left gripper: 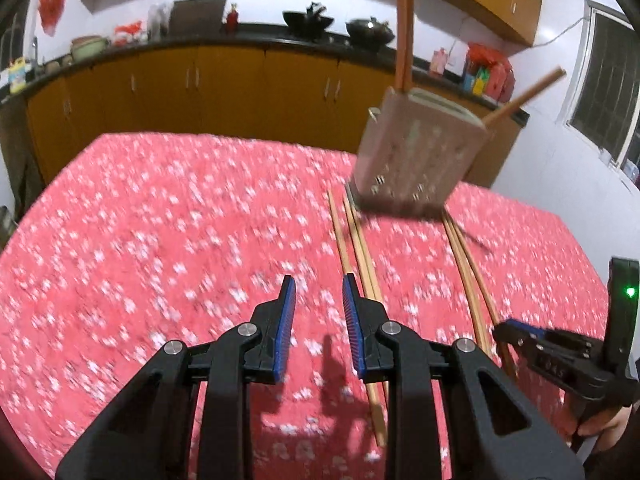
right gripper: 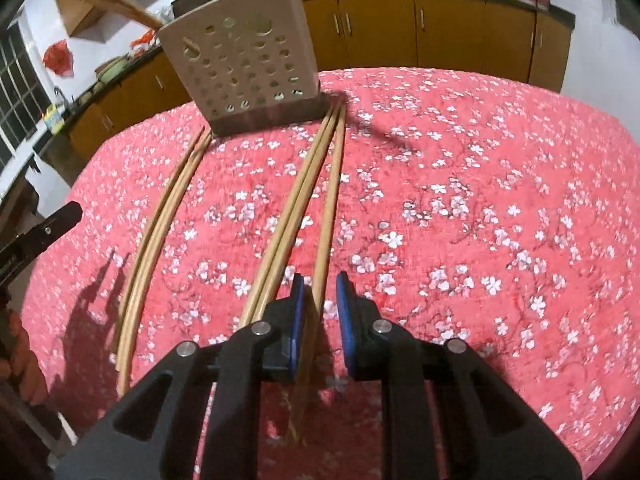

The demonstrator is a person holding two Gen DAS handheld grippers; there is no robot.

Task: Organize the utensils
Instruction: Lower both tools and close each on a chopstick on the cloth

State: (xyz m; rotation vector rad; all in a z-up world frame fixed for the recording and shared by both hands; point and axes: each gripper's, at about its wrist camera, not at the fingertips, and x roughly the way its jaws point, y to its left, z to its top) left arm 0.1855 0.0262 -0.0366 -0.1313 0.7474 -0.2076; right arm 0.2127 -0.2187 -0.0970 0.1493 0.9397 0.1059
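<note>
A grey perforated utensil holder (left gripper: 412,158) (right gripper: 244,60) stands at the far side of the red floral table and holds several wooden chopsticks (left gripper: 404,28). Two groups of chopsticks lie on the cloth in front of it. In the left wrist view, one group (left gripper: 360,264) lies just right of my open, empty left gripper (left gripper: 319,286); the other (left gripper: 474,280) reaches toward the right gripper (left gripper: 520,330). In the right wrist view, my right gripper (right gripper: 320,284) is open with a single chopstick (right gripper: 326,216) between its fingers, beside a pair (right gripper: 288,216). Another pair (right gripper: 160,220) lies left.
The table is covered by a red cloth with white blossoms (right gripper: 480,220). Orange cabinets under a black counter (left gripper: 224,80) run behind it, with pots and bottles on top. A window (left gripper: 608,92) is on the right wall.
</note>
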